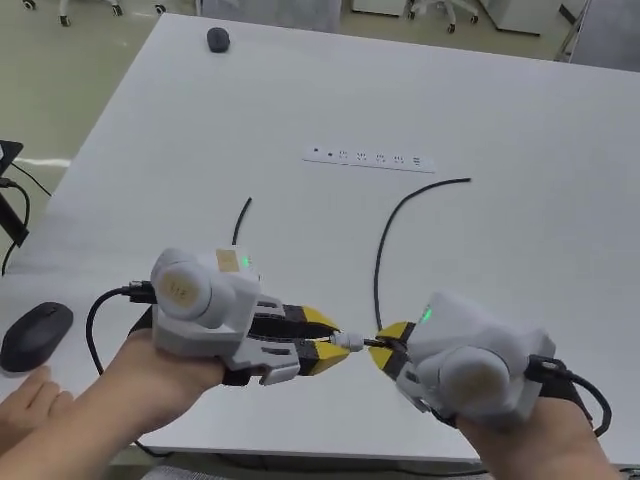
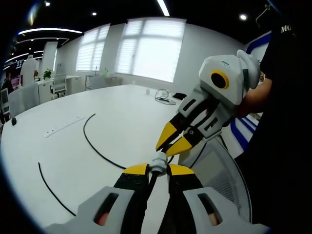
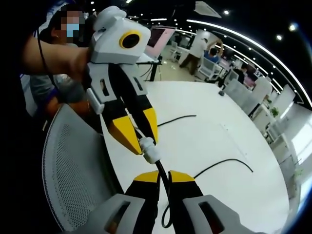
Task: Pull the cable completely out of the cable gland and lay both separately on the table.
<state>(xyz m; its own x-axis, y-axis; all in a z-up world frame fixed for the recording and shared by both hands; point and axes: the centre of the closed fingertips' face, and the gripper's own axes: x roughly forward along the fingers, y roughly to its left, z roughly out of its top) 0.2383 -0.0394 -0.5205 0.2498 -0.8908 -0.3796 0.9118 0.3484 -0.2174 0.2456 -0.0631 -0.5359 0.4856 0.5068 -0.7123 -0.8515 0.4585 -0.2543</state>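
White plastic with a ribbed, rounded body, the cable gland [image 2: 158,163] is clenched between the yellow-padded tips of the left gripper [image 2: 159,169], held in the air above the near edge of the table [image 1: 500,100]. Just beyond it, tip to tip, the right gripper [image 3: 164,176] is closed on the cable [image 1: 379,260], a thin black rubbery cord pinched right where it leaves the gland. The cable is still seated in the gland. How far it reaches inside is hidden by the gland's body.

Ahead of the right gripper, the cable's free length curves away across the smooth white table, and its far end lies flat. A shorter black cord [image 1: 242,215] lies ahead of the left gripper, its lower end hidden behind the gripper's housing. Farther out sits a long white power strip [image 1: 368,158]. Left of the left gripper, a dark matte mouse [image 1: 35,335] rests near the table's edge.
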